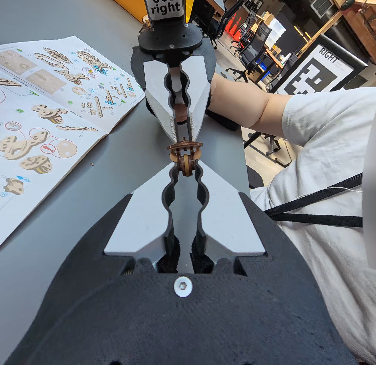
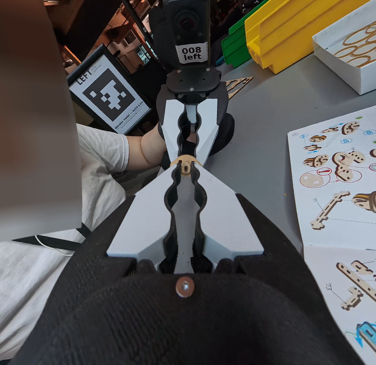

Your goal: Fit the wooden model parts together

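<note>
A small wooden assembly (image 1: 185,161), dark brown with a light round disc and a flat oval plate on top, is held between both grippers above the grey table (image 1: 126,178). My left gripper (image 1: 186,167) is shut on its lower disc part. My right gripper (image 1: 184,140) comes in from the far side, tip to tip with the left, and is shut on a small peg on the plate. In the right wrist view the right gripper (image 2: 185,168) grips the light oval plate (image 2: 185,157), and the left gripper (image 2: 186,156) faces it just behind.
An open instruction booklet (image 1: 61,110) lies on the table; it also shows in the right wrist view (image 2: 335,182). Yellow bins (image 2: 295,29), a green bin (image 2: 234,47), a white box with a wooden sheet (image 2: 345,55) and a loose wooden sheet (image 2: 236,86) stand behind. A person's forearm (image 1: 244,104) is by the table edge. My left and right fingertips are right by each other.
</note>
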A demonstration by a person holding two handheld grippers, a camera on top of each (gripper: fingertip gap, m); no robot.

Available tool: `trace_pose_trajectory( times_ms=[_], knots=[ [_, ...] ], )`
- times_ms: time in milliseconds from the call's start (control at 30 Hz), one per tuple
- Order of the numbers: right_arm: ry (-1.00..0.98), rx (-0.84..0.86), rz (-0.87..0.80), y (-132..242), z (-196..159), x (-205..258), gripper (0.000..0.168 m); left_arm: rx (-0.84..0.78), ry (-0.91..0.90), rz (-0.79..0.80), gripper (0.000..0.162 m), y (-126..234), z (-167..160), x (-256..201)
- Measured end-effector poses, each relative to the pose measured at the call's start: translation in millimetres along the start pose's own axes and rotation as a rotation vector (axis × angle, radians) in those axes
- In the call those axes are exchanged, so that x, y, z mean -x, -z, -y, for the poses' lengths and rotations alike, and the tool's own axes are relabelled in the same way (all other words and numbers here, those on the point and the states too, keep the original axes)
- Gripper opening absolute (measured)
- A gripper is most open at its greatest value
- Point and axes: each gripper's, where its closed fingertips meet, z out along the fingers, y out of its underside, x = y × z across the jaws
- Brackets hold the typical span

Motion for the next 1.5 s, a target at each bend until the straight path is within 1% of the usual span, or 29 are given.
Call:
trace_pose_trajectory(
  times_ms=[267, 500, 833, 933, 1033, 1167, 1300, 1400, 1500],
  knots=[
    [-0.162, -0.051, 0.043, -5.2, 5.7, -1.8, 0.008, 0.003, 0.057, -0.003, 0.014, 2.4, -1.6, 1.0],
    [-0.191, -0.071, 0.044, -2.4, 8.4, -4.8, 0.008, -0.038, 0.088, 0.008, 0.014, 7.1, 3.6, 5.8],
    [-0.093, -0.033, -0.024, -3.4, 5.5, -7.6, 0.008, -0.027, 0.081, 0.027, 0.014, 6.4, 1.6, 8.3],
    [-0.084, -0.036, -0.007, -2.8, 6.1, -4.7, 0.008, -0.030, 0.075, 0.022, 0.014, 6.0, 2.4, 6.9],
    [-0.060, -0.056, 0.022, -1.4, 8.9, -1.3, 0.008, -0.041, 0.027, 0.033, 0.014, 6.7, 5.7, 4.7],
    [-0.002, -0.062, 0.030, -0.3, 9.5, 1.1, 0.008, -0.027, -0.089, 0.104, 0.014, 5.7, 7.0, 4.9],
    [0.001, -0.068, 0.029, 1.0, 9.6, -0.8, 0.008, -0.017, -0.167, 0.166, 0.014, 6.1, 8.0, 7.0],
    [-0.007, -0.056, 0.026, 0.7, 7.0, -2.2, 0.008, 0.005, -0.193, 0.192, 0.014, 5.2, 5.6, 8.7],
    [0.008, -0.053, 0.030, 0.9, 7.0, -0.6, 0.008, 0.001, -0.182, 0.175, 0.014, 4.9, 5.8, 6.9]
  ],
)
